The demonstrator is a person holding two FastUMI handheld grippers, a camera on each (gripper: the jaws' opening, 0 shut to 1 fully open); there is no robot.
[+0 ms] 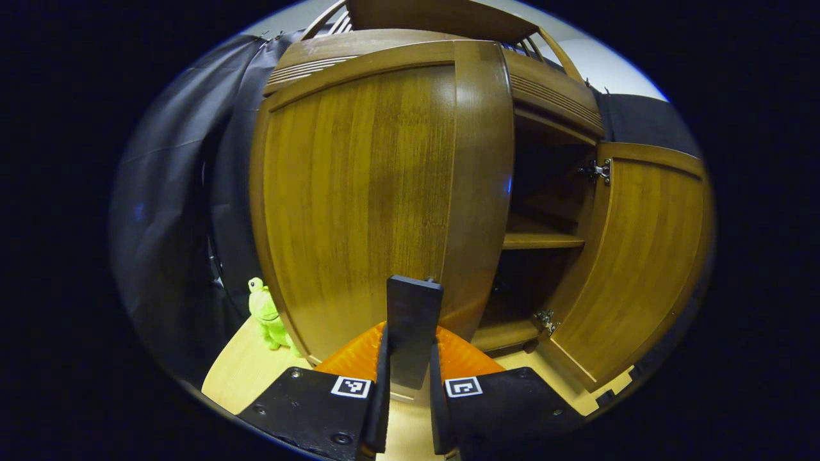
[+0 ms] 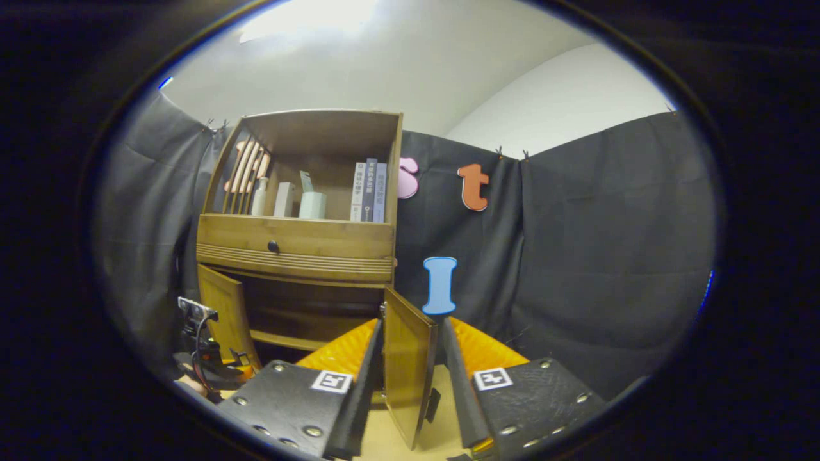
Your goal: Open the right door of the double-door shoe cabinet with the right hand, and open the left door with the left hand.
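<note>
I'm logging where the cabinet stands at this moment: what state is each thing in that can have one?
Right door: swung open, edge between the right hand-held gripper's fingers.
Left door: partly open, its black handle between the left hand-held gripper's fingers.
Drawer: closed.
Left hand-held gripper: shut on the handle.
Right hand-held gripper: shut on the right door.
Green toy: upright on the floor.

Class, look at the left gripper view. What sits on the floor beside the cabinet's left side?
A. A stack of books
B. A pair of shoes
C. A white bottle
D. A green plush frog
D: a small green plush frog sits on the light wooden floor, just left of the shoe cabinet.
</note>
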